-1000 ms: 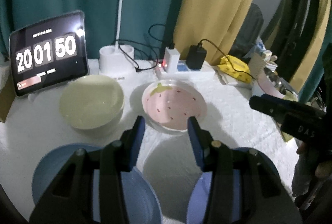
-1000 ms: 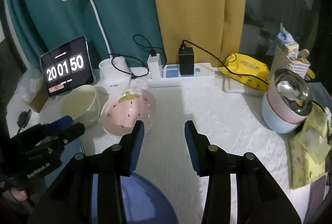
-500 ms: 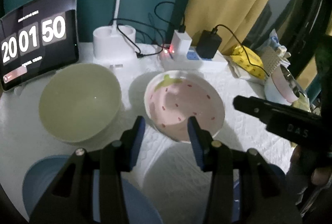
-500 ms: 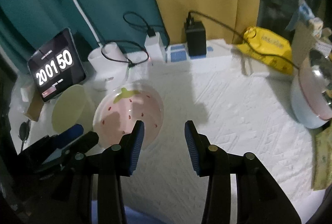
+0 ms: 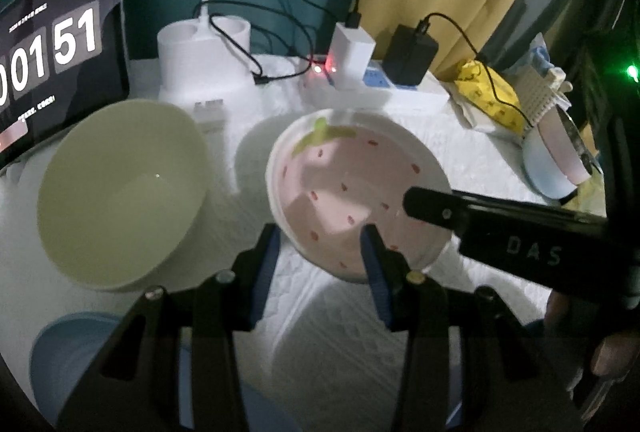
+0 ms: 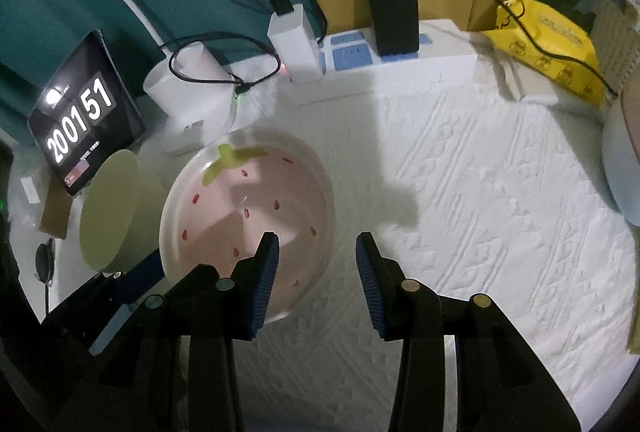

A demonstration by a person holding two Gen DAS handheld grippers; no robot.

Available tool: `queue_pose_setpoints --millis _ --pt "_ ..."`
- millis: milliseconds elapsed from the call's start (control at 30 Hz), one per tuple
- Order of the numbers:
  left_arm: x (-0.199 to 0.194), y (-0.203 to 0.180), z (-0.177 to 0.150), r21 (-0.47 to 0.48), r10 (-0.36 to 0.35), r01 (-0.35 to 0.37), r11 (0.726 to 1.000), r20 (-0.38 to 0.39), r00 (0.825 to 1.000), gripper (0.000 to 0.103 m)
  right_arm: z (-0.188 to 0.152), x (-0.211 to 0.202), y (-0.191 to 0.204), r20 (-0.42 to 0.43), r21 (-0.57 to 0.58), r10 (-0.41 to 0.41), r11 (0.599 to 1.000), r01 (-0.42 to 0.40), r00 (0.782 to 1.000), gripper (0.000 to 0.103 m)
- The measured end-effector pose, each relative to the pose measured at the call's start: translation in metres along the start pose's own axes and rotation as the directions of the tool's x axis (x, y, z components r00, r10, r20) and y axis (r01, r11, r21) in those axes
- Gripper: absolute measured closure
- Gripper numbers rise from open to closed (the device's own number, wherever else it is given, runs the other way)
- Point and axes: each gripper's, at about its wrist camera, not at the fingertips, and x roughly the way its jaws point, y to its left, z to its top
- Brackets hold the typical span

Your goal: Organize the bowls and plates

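We take the strawberry-patterned bowl [image 5: 356,188] as our landmark: it sits pink and white on the quilted white tablecloth [image 6: 480,192], roughly in the middle of the table. Our left gripper [image 5: 320,244] hovers at its near rim with the jaws apart and nothing clamped; the rim falls in the gap between the blue pads, though we cannot tell whether either pad touches it. Our right gripper [image 6: 316,256] hangs over the bowl's right edge, jaws likewise apart and empty, its left pad over the pink interior and its right pad over bare cloth. Just left of the strawberry bowl stands a pale green bowl [image 5: 120,192], close to it but not touching. Nearer to us than the green bowl, at the lower left of the left wrist view, lies a blue plate [image 5: 68,356], partly hidden behind the gripper body. Behind the strawberry bowl runs a white power strip [image 6: 400,60] with a white charger [image 6: 294,48] and a black adapter [image 6: 394,16] plugged in; to its left is a white lamp base [image 5: 204,60], and further left a tablet [image 6: 84,108] showing a clock. Far to the strawberry bowl's right, at the table edge, sits a stack of bowls [image 5: 560,164] beside a yellow packet [image 6: 548,40].
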Motion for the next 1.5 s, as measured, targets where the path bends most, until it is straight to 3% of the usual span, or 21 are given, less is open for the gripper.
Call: queue_pose_setpoints --millis 133,200,367,467,600,1100,1500 --pt "0.003 -0.003 -0.001 0.018 0.013 -0.014 1.0 0.011 1.0 0.06 -0.001 0.008 0.007 -0.026 -0.021 0.03 0.999 -0.031 0.999 0.061" --pt "0.004 -0.001 0.0 0.013 0.009 -0.009 1.0 0.01 1.0 0.062 -0.003 0.009 0.01 -0.017 -0.04 0.008 0.999 -0.008 1.0 0.063" --pt "0.005 -0.002 -0.002 0.021 0.016 -0.016 1.0 0.026 1.0 0.064 -0.004 0.008 0.006 0.004 -0.04 -0.019 0.999 0.02 1.0 0.078" --pt "0.002 -0.004 -0.003 0.032 0.033 -0.034 0.999 0.044 0.998 0.071 -0.007 0.007 0.004 0.016 -0.052 -0.045 0.998 0.046 0.999 0.086" --pt "-0.001 -0.002 -0.002 0.031 0.039 -0.041 0.999 0.062 0.997 0.077 -0.011 0.004 0.006 0.035 -0.064 -0.047 0.997 0.049 0.998 0.086" --pt "-0.052 -0.016 0.003 0.068 0.009 -0.023 0.997 0.196 0.981 0.077 -0.018 -0.057 0.017 0.186 -0.064 -0.036 0.997 0.049 0.982 0.087" --pt "-0.087 -0.025 -0.009 0.09 -0.028 0.006 0.996 0.24 0.97 0.077 -0.038 -0.1 0.026 0.254 -0.058 -0.034 0.997 0.05 0.967 0.087"
